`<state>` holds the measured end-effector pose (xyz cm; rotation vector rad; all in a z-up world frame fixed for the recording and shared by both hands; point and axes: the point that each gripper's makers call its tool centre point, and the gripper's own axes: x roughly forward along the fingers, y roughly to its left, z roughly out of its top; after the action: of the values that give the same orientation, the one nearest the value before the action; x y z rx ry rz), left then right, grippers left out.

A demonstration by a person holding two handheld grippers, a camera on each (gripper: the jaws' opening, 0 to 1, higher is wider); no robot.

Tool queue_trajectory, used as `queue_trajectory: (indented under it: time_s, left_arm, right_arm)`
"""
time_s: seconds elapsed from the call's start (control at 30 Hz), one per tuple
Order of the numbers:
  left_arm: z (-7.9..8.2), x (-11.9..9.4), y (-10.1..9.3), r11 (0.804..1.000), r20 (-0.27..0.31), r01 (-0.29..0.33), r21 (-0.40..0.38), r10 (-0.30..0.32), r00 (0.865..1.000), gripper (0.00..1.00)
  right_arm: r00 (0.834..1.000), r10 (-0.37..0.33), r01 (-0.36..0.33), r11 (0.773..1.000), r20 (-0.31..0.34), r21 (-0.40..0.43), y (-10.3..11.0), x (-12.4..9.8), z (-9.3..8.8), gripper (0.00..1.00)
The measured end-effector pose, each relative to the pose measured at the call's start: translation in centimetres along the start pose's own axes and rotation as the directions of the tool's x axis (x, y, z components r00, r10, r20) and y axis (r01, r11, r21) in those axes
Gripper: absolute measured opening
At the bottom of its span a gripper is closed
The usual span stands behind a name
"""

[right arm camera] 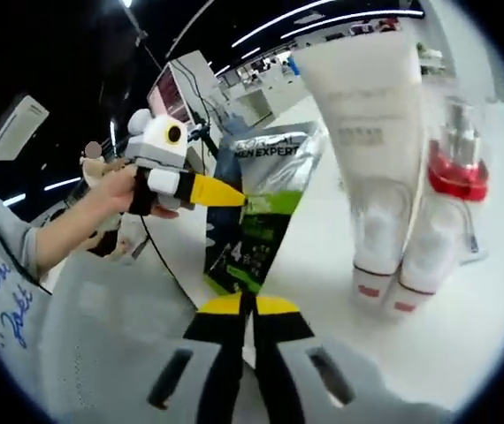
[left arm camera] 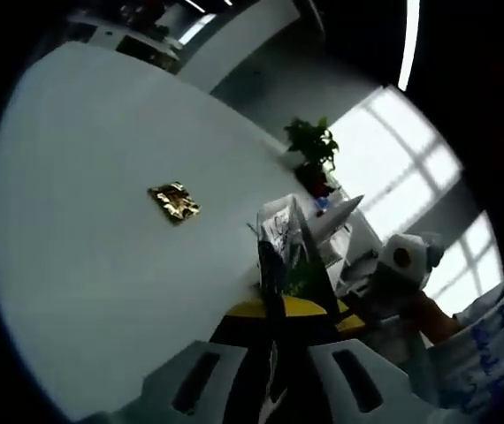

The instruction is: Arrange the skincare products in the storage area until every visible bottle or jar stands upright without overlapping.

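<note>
Both my grippers' jaws are pinched on a flat green-and-silver skincare sachet (right arm camera: pixel 261 208), left gripper (left arm camera: pixel 287 291) and right gripper (right arm camera: pixel 239 305) holding it above the white counter (right arm camera: pixel 464 336). Next, I judge, it must stand upright beside the white tubes (right arm camera: pixel 380 150), not overlapping them.

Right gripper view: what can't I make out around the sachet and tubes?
- Sachet: lower edge hidden behind the right gripper; the fingers look closed, actual contact unclear.
- White tubes: tops cut off by the view's edge.
- Pump bottle: partly behind the tubes, label unreadable.
</note>
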<state>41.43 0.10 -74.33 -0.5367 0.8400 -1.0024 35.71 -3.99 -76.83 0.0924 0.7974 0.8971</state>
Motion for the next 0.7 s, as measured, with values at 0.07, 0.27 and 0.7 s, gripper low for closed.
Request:
queue_trajectory:
  time_s: [0.07,0.27,0.7]
  left_arm:
    - [-0.2,0.3,0.2,1.000,-0.008,-0.006,0.000,0.006,1.000,0.00]
    - [-0.4,0.9,1.8,1.000,-0.035,-0.023,-0.015,0.022,0.999,0.00]
    - [-1.2,2.5,3.7,0.998,-0.087,-0.047,-0.032,0.044,0.995,0.00]
  right_arm:
    - [1.000,-0.005,0.005,1.000,-0.017,-0.016,-0.2,0.2,-0.2,0.02]
    - [0.997,-0.026,0.020,0.997,-0.068,-0.077,-0.8,0.7,-1.0,0.01]
    - [0.979,-0.100,0.052,0.965,-0.176,-0.258,-2.1,1.8,-2.5,0.01]
